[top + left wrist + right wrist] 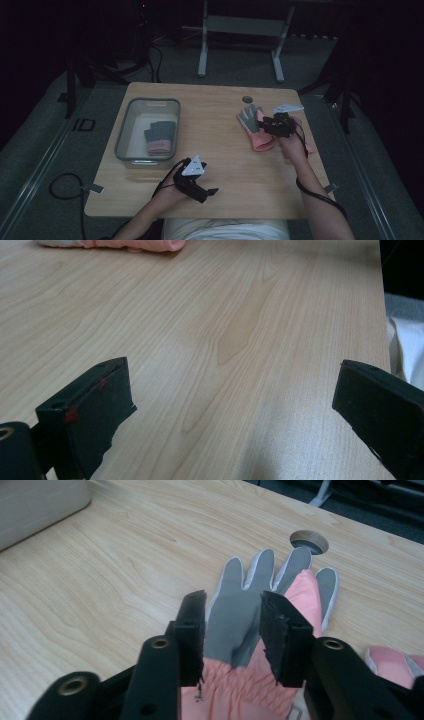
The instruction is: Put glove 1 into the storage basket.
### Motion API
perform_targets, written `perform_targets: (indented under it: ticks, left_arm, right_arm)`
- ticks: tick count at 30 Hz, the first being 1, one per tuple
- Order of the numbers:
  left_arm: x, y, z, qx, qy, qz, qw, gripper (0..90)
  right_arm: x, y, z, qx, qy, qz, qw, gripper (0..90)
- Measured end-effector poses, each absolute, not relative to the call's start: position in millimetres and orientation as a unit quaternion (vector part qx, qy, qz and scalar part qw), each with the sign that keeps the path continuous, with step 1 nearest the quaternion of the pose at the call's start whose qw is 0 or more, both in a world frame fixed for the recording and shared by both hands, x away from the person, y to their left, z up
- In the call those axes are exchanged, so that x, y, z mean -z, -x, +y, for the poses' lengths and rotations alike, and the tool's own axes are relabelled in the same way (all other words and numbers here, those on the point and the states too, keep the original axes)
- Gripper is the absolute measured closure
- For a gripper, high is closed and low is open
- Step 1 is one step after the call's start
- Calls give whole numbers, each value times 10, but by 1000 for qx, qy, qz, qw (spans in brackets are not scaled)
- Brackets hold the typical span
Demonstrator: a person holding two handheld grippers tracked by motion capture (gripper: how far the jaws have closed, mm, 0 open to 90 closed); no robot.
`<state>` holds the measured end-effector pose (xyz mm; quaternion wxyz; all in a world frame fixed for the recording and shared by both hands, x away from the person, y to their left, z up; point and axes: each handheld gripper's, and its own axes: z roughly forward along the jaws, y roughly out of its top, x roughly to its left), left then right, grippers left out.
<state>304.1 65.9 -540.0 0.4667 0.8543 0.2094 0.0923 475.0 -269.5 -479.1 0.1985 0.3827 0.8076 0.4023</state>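
A grey-palmed glove (250, 121) with a pink cuff lies flat on the right half of the wooden table (215, 130). My right gripper (263, 124) is lowered onto it. In the right gripper view its jaws (232, 610) stand partly closed, straddling the glove's palm (240, 580) just above the cuff. The fabric between them looks flat, not bunched. Part of a second pink glove (395, 662) lies by the right hand. My left gripper (210, 194) hovers low near the table's front edge. There its jaws (232, 400) are wide open over bare wood.
A clear plastic bin (122, 135) on the left of the table holds a folded grey and pink glove (161, 137). A round cable hole (246, 99) lies just beyond the glove's fingertips. A desk frame (240, 30) stands on the floor behind the table.
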Motion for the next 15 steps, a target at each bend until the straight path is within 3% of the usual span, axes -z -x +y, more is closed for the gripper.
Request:
perform_targets:
  ticks: [7,15]
  left_arm:
    - [5436,-3019,703,-101,-847,220,474,23]
    - [5491,-3029,730,-83,-848,221,475,23]
  right_arm:
    - [4922,-5022,-2582,-379,-382,823,184,661]
    - [5228,-5271,-2454,-318,-392,845,177,536]
